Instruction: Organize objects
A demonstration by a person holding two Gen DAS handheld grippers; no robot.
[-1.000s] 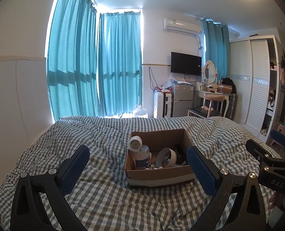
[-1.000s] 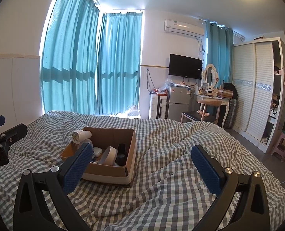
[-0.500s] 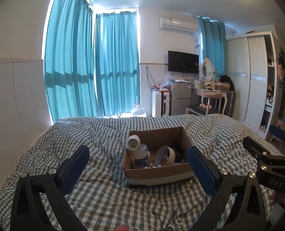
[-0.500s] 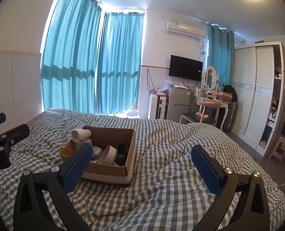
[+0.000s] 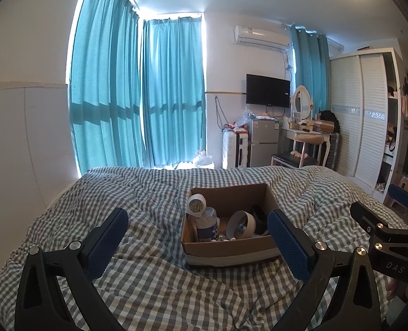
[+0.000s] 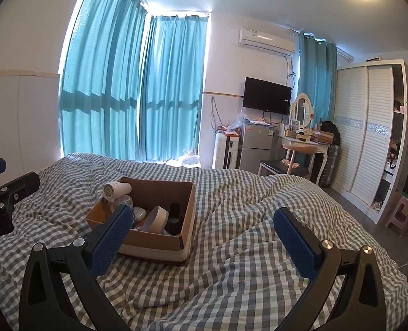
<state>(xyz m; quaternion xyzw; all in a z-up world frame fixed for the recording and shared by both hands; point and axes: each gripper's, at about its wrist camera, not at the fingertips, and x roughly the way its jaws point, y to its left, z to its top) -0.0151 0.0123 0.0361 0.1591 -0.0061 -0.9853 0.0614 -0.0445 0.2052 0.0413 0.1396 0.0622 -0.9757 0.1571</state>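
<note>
Cardboard box point(image 5: 228, 251) of small items sits mid-bed on the grey checked quilt point(image 5: 154, 193). Left gripper point(image 5: 197, 244) and right gripper point(image 6: 204, 237) hover wide-jawed, empty, short of it.

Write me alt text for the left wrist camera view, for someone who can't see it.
An open cardboard box sits on a grey checked bed cover, holding a white bottle, a clear bottle and a roll of tape. The empty left gripper frames it, jaws wide open. Teal curtains hang behind.
</note>
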